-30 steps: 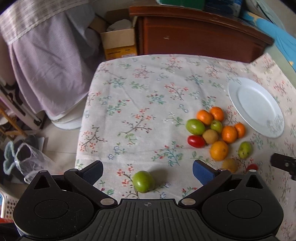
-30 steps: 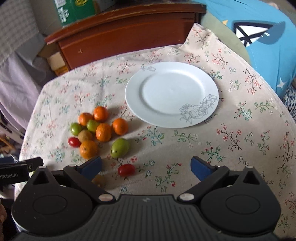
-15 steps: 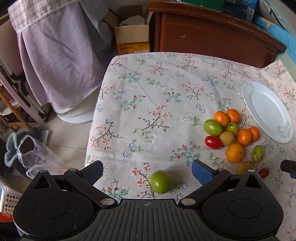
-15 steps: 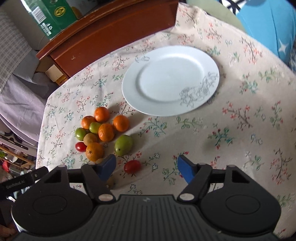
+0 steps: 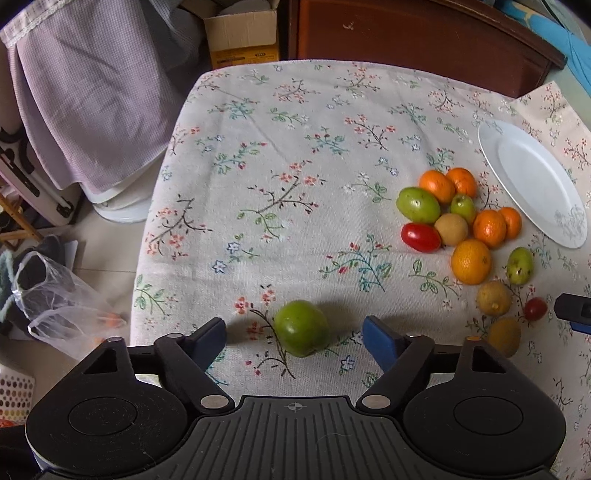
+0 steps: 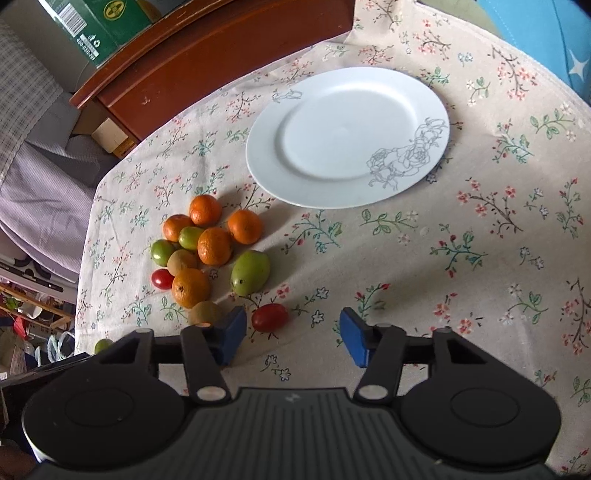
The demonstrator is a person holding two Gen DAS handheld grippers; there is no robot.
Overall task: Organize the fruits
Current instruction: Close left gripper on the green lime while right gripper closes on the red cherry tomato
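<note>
Left wrist view: left gripper (image 5: 293, 332) low over the floral tablecloth (image 5: 295, 147), jaws apart and just been closing in. Round green fruit (image 5: 301, 328) sits between the blue pads (image 5: 378, 343), clear gap each side, not touched; no obvious long axis. Only this view shows the floor at left: plastic bag (image 5: 55, 306), lilac cloth (image 5: 85, 92), cardboard box (image 5: 242, 37). Further right, the fruit pile (image 5: 461, 221): oranges, green fruits, an oblong red tomato (image 5: 421, 237) lying roughly left-right. White plate (image 5: 532, 184) cut near the right edge. A piece of the right gripper shows at far right.

Right wrist view: the round green fruit is only a sliver at lower left (image 6: 102, 346). Pile (image 6: 207, 247) is left of centre. Right gripper (image 6: 291, 334) jaws apart, also just been closing in. Small red tomato (image 6: 269, 316) lies on the cloth between the pads (image 6: 231, 332), much nearer the left one; contact hard to tell, not clamped. Its long axis runs left-right, right end tipped slightly up in frame. Pear-shaped green fruit (image 6: 250, 272) just beyond it. Whole plate (image 6: 347, 136) visible here with a grey rose print on the rim, plus green carton (image 6: 96, 26) on the wooden cabinet (image 6: 207, 66).
</note>
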